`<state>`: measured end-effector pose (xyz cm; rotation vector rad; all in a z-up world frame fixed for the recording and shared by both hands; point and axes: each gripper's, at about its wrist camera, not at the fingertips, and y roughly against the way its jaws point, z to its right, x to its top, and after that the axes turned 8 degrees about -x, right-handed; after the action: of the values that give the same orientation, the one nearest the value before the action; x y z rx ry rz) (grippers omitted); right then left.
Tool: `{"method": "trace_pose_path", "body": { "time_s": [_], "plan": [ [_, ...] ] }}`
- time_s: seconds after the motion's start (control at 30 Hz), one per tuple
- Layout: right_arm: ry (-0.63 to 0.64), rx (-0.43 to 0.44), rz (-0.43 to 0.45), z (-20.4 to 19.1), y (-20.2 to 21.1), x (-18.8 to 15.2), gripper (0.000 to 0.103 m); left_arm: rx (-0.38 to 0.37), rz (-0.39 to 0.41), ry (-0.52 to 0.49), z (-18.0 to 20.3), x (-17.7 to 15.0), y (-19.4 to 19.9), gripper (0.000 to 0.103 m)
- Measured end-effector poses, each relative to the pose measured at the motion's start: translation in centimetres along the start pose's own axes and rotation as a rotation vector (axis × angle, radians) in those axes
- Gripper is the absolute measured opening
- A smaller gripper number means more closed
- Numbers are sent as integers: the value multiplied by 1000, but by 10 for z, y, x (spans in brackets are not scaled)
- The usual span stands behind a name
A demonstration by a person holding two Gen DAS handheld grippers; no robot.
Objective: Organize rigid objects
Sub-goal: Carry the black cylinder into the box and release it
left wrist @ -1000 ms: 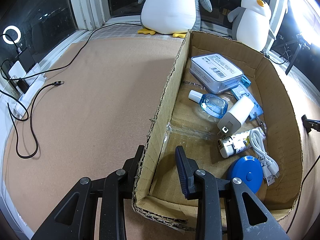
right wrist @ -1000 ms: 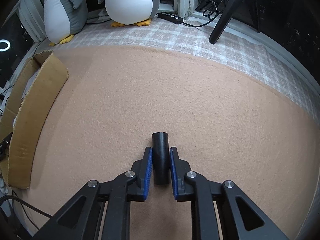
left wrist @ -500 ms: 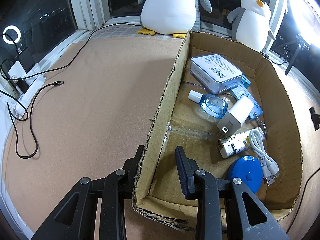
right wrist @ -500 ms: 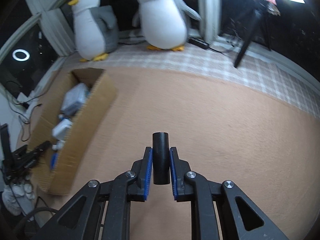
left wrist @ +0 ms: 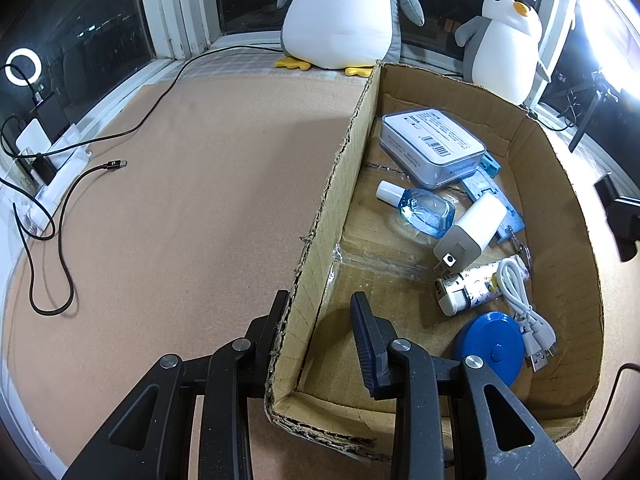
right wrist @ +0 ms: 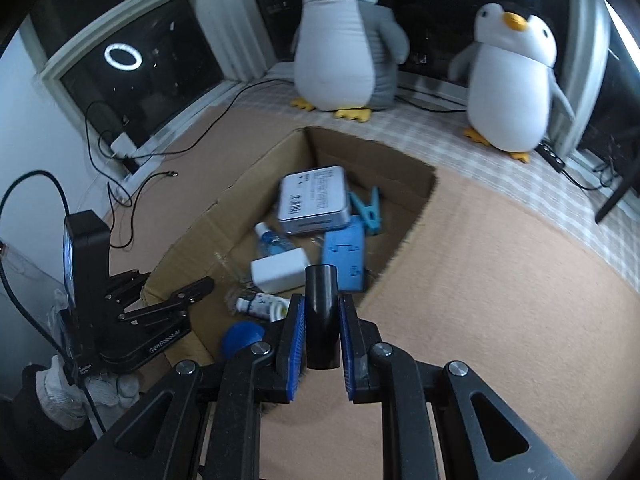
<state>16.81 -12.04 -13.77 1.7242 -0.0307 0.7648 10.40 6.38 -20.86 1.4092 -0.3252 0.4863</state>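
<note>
We see two plush penguins at the window: a big one (left wrist: 340,16) and a smaller one (left wrist: 506,46), both standing on checked cloth (right wrist: 432,136). A black cable (left wrist: 60,216) loops over the tan carpet (left wrist: 192,200). A ring light (left wrist: 23,69) reflects in the dark window pane (left wrist: 80,28). A power strip (right wrist: 554,156) lies near the right penguin.

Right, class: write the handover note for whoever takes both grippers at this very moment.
Left gripper: open, straddling the cardboard box's left wall.
Right gripper: shut on the black tube, held above the box's near right edge.
Already in the box: grey case, blue bottle, white charger, blue disc, white cable.
Left: drop the tube in the box.
</note>
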Motion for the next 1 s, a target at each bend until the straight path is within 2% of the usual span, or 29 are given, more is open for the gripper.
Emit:
{"method": "trace_pose_path", "body": {
  "time_s": [0.23, 0.67, 1.0],
  "plan": [
    [58, -14, -38, -22, -18, 3, 15, 0, 0, -1, 0, 0, 0, 32],
    [63, -40, -52, -21, -24, 3, 16, 1, -5, -4, 0, 0, 0, 33],
    [55, -38, -49, -20, -21, 3, 25, -3, -14, -9, 1, -1, 2, 33]
  ]
}}
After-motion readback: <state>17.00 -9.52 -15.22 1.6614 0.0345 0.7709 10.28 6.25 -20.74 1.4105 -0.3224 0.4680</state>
